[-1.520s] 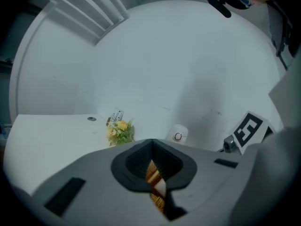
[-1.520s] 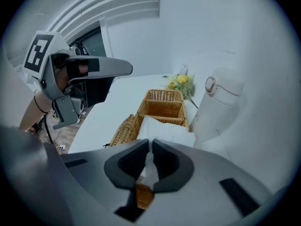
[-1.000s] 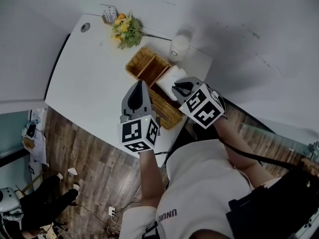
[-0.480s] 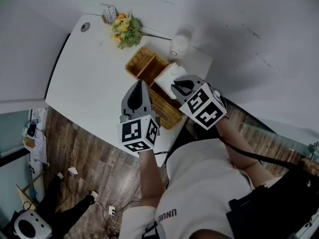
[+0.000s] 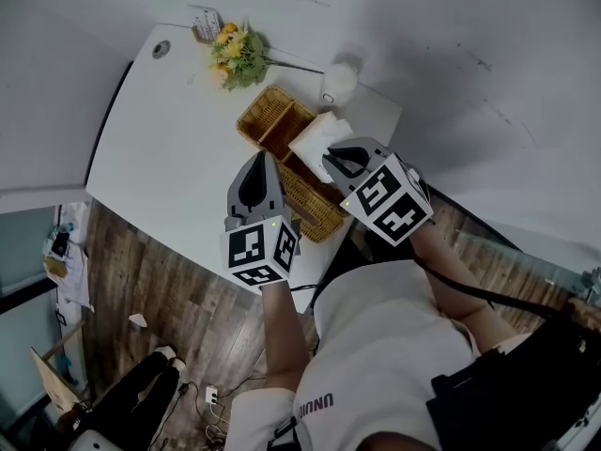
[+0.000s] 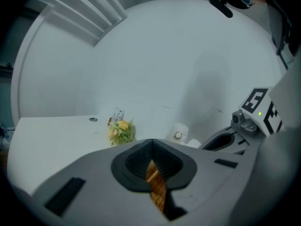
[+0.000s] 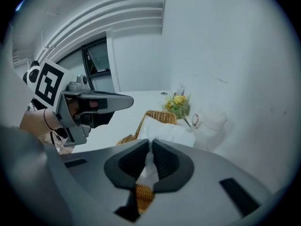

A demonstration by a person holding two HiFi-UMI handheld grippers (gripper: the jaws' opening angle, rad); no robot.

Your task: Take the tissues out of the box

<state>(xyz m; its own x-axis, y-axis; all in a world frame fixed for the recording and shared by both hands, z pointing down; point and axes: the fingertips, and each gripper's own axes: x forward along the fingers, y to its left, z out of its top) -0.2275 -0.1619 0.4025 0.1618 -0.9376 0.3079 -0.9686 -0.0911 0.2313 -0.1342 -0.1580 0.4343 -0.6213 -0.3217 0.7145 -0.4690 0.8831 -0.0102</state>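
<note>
Setup: white table (image 5: 155,134) against a grey wall, with a person working a gripper in each hand.
Basket: wicker, long and with a divider, lying slantwise on the table (image 5: 266,113); its near end reaches the table edge.
Tissue: white sheet (image 5: 319,137) raised above the middle of the basket. One end is pinched in the right gripper and the rest spreads out beyond the jaw tips. Whether its far edge touches the wicker cannot be told.
Right gripper: (image 7: 150,146) jaws drawn together on the tissue, with white paper filling the narrow slot between the pads. It points steeply down, over the basket's right side.
Left gripper: (image 6: 151,145) jaws closed, with a strip of wicker showing between the pads, so it looks clamped on the basket's wall. It sits at the basket's left side, near the middle, and points nearly level.
Spacing: the grippers are close together on opposite sides of the basket, not touching.
Flowers: yellow and green bunch (image 5: 239,56) just beyond the basket's far end.
Jar: white round thing (image 5: 338,85) on the table near the wall, right of the flowers.
Card: small printed card (image 5: 205,26) behind the flowers.
Floor: dark wood planks (image 5: 160,280) below the table edge.
</note>
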